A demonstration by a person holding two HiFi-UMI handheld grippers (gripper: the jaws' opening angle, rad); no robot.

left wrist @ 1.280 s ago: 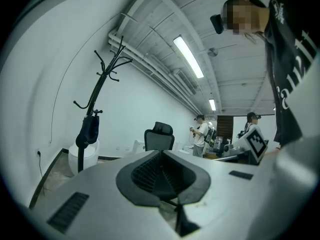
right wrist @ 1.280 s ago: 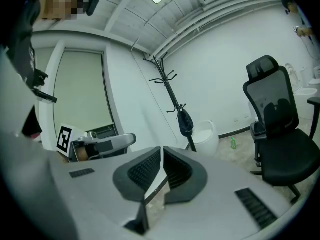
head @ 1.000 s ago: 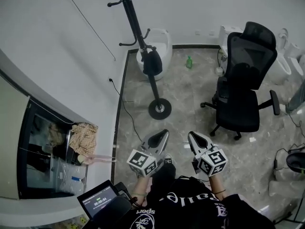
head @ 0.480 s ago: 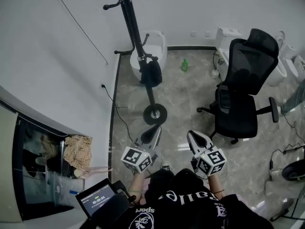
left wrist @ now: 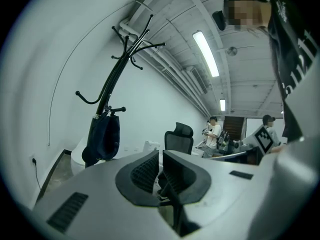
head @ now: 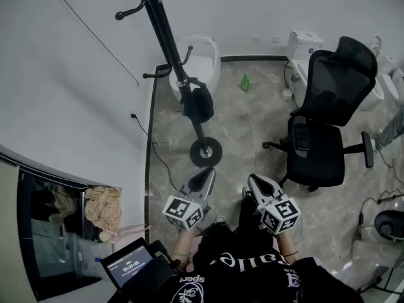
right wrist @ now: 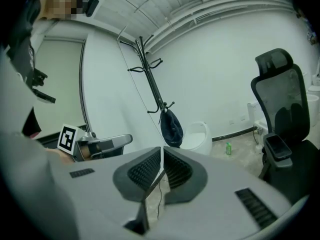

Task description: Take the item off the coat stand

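A black coat stand (head: 165,40) rises from a round base (head: 206,151) on the marbled floor by the white wall. A dark bag (head: 199,104) hangs from one of its low hooks. The bag (left wrist: 102,139) also shows in the left gripper view, left of the jaws, and the same bag (right wrist: 171,126) shows beyond the jaws in the right gripper view. My left gripper (head: 205,177) is shut and holds nothing, just short of the stand's base. Beside it my right gripper (head: 254,183) is shut and holds nothing too. Both are well apart from the bag.
A black office chair (head: 322,118) stands to the right. White toilet-like fixtures (head: 201,59) sit behind the stand and at the far right, with a green bottle (head: 244,82) on the floor. A cable (head: 161,160) runs down the wall. At left are a shelf with cloth (head: 104,207) and a small screen (head: 129,264).
The stand and bag have shifted left and lower in the head view. The left gripper dropped a little lower and left. Both grippers stay shut.
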